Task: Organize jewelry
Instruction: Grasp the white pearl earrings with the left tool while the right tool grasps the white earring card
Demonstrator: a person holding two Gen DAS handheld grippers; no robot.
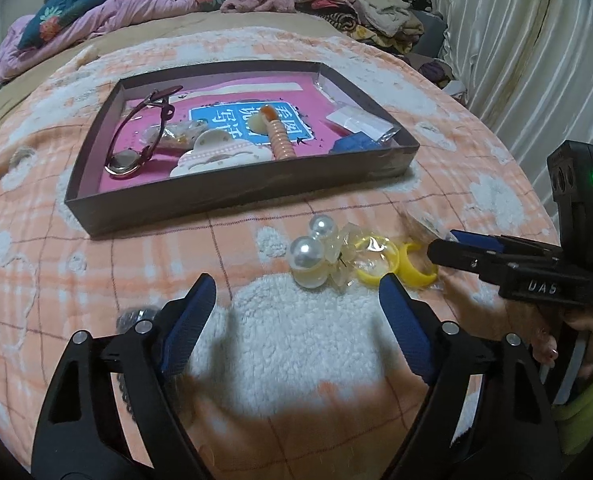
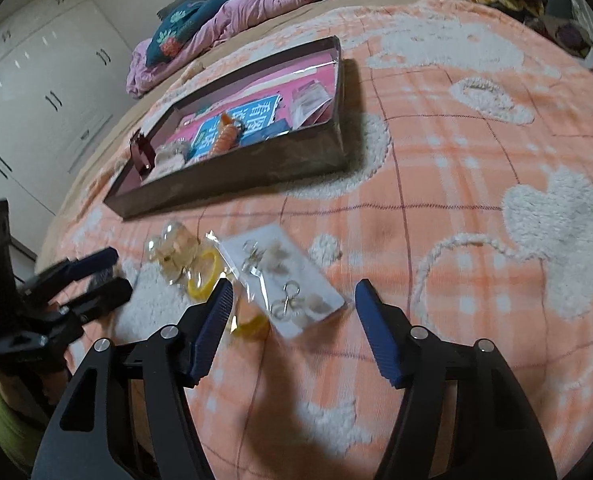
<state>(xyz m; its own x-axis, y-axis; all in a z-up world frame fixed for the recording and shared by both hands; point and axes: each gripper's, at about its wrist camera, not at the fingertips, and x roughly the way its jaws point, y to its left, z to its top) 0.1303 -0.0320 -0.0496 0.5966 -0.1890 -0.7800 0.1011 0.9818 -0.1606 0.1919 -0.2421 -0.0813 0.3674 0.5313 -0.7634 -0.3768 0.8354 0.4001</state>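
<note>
So we're at the pick-up stage of the jewelry tidy, looks like. On the bed [image 1: 376, 208], the dark shallow box [image 1: 232, 200] already holds a watch [image 1: 126, 162], a hair clip [image 1: 216, 156] and a few other bits, and it sits at about 11 o'clock from the loose stuff waiting outside it.

Left gripper [image 1: 296, 300] has its jaws spread with nothing between them, hovering just short of the pearl earrings [image 1: 310, 254], which sit dead ahead at 12 o'clock and touch the yellow ring packet [image 1: 376, 260]. Right gripper [image 2: 294, 300] is also unclamped, jaws straddling the clear earring card [image 2: 288, 284] but not pressing on it as far as I can tell; the picture is pretty smeared there.

My guess for the next move: the right side needs to drop a touch more and pinch that flat packet by an edge, since it lies flush on the fuzzy blanket. Then carry it up to the box. Left one needs to nudge forward before closing on the pearls.
</note>
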